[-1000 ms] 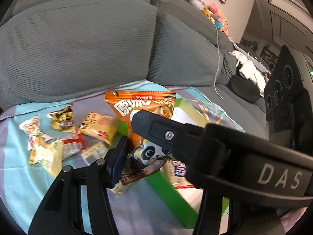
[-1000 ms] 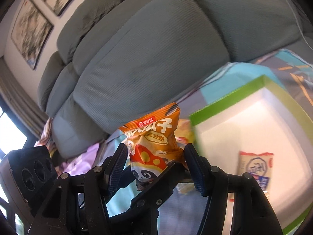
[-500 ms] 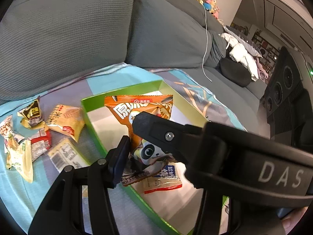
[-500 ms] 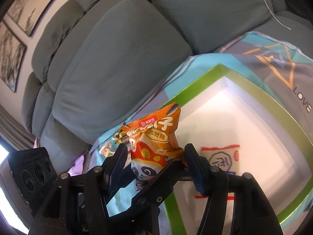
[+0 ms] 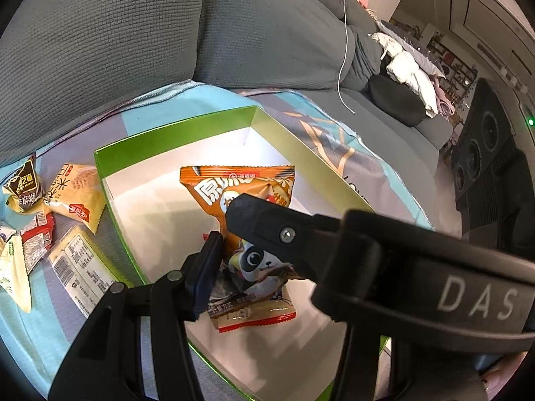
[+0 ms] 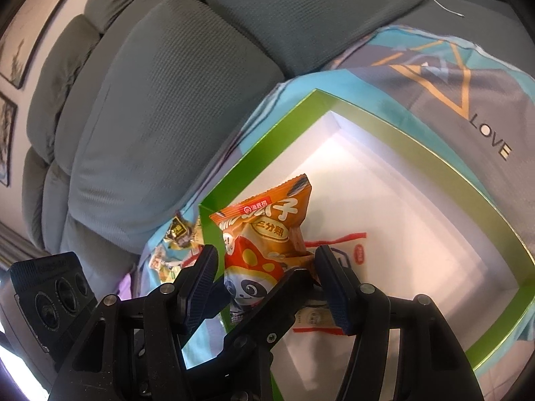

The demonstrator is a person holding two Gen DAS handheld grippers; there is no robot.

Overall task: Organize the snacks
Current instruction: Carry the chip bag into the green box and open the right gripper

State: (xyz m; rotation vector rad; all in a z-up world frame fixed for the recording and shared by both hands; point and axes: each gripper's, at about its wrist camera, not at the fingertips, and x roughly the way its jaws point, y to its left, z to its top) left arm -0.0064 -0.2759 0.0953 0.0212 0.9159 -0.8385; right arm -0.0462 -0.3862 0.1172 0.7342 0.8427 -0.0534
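My left gripper [image 5: 224,236] is shut on an orange snack packet with a panda print [image 5: 234,185] and holds it upright over the green-rimmed white box [image 5: 174,127]. The same packet [image 6: 264,227] shows in the right wrist view, between the wide-apart fingers of my right gripper [image 6: 265,264], which is open and empty. The box [image 6: 434,163] holds a flat white packet with red edges [image 5: 264,317] on its floor, under the held packet.
Several loose snack packets [image 5: 72,197] lie on the blue and grey cloth [image 5: 26,330] left of the box. Grey sofa cushions [image 5: 100,43] rise behind. A white cable [image 5: 344,50] hangs over the cushions at the right.
My left gripper has carried the orange packet right, from above the loose snacks to over the inside of the box, and lower. My right gripper came along, still open.
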